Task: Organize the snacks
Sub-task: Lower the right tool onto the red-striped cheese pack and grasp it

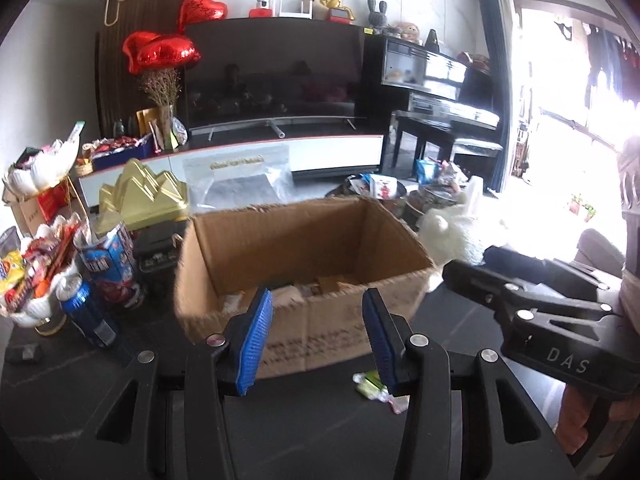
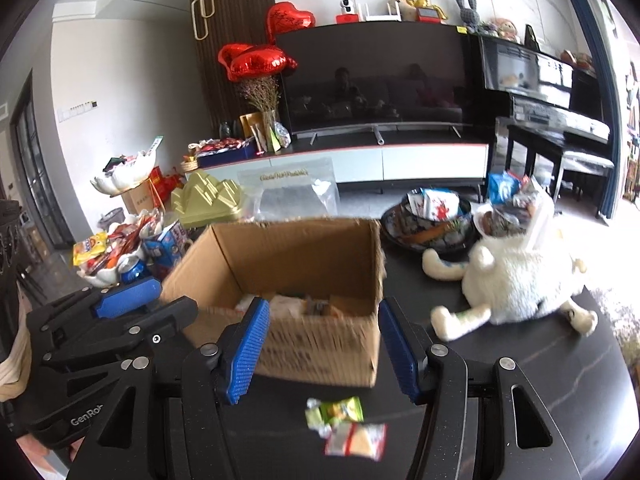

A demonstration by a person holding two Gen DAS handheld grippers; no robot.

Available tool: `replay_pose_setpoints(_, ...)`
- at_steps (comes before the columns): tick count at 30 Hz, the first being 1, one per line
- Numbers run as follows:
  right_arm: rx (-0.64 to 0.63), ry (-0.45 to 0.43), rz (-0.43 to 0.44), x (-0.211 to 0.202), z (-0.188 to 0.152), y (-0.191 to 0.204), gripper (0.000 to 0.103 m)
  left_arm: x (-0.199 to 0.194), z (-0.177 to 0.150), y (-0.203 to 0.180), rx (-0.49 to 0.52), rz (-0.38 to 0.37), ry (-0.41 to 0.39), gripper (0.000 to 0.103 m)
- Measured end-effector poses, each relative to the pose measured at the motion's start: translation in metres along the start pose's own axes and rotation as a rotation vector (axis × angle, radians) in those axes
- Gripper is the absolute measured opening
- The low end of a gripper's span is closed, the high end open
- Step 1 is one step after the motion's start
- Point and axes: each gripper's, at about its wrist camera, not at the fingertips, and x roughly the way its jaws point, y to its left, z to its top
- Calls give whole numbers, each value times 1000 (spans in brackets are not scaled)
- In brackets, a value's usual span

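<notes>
Both my left gripper and right gripper hang spread and empty. Two snack packets lie low in frame before the cardboard box; I'd straddle one packet squarely, then pinch.

Sitting just beyond both sets of jaws, on the desk: cardboard box, with snack packets inside at its bottom. Lying before the box, between the right jaws: two wrapped snacks, one touching the other. Standing left of the box: can, carton and heaped snack dish. Lying right of the box: plush toy, with snack-filled bowl behind it. Standing well behind the box: television, piano to its right.
</notes>
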Motion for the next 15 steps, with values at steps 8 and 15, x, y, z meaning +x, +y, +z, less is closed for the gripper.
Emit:
replay_pose_setpoints(8,60,57,-5,2,-40,-15,58,4,-30,-13,2,8,34,46)
replay_pose_setpoints(15,99,152,-5,25,-78,-28,58,18,-60,-17,5,37,79,46)
